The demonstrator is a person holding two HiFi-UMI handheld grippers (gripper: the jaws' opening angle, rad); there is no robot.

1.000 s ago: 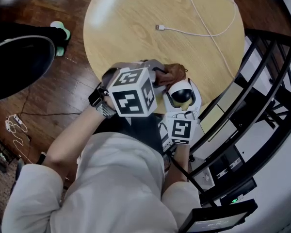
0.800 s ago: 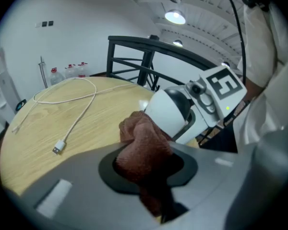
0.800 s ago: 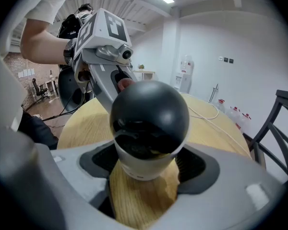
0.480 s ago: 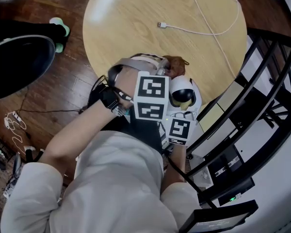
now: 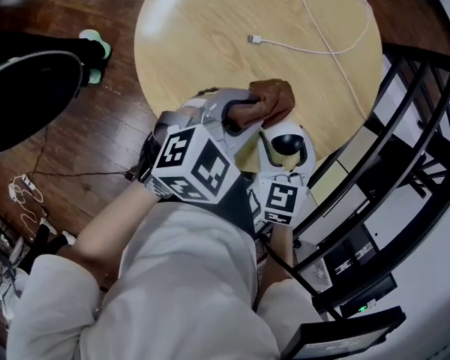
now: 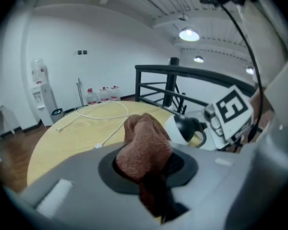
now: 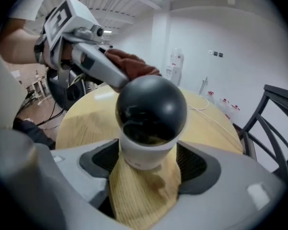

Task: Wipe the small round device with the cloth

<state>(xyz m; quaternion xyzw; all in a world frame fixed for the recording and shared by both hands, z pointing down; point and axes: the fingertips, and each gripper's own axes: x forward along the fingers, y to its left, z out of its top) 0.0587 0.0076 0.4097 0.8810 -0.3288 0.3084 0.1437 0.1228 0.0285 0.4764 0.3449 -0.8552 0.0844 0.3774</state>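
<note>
The small round device [image 7: 151, 121] has a white base and a glossy black ball head. My right gripper [image 7: 148, 163] is shut on its base, holding it upright above the near edge of the round wooden table [image 5: 210, 36]. From the head view the device [image 5: 286, 144] shows just right of the brown cloth [image 5: 264, 102]. My left gripper [image 5: 240, 115] is shut on the brown cloth [image 6: 143, 145], which bunches up out of the jaws. The cloth sits a short way to the left of the device [image 6: 186, 128], apart from it.
A white USB cable [image 5: 315, 36] lies across the far part of the table. A black metal railing [image 5: 405, 148] runs close on the right. A dark chair [image 5: 30, 96] stands on the wood floor at the left.
My left gripper has swung up and away from the device, lifting the brown cloth off it toward the table's middle. The right gripper and the device have stayed in place.
</note>
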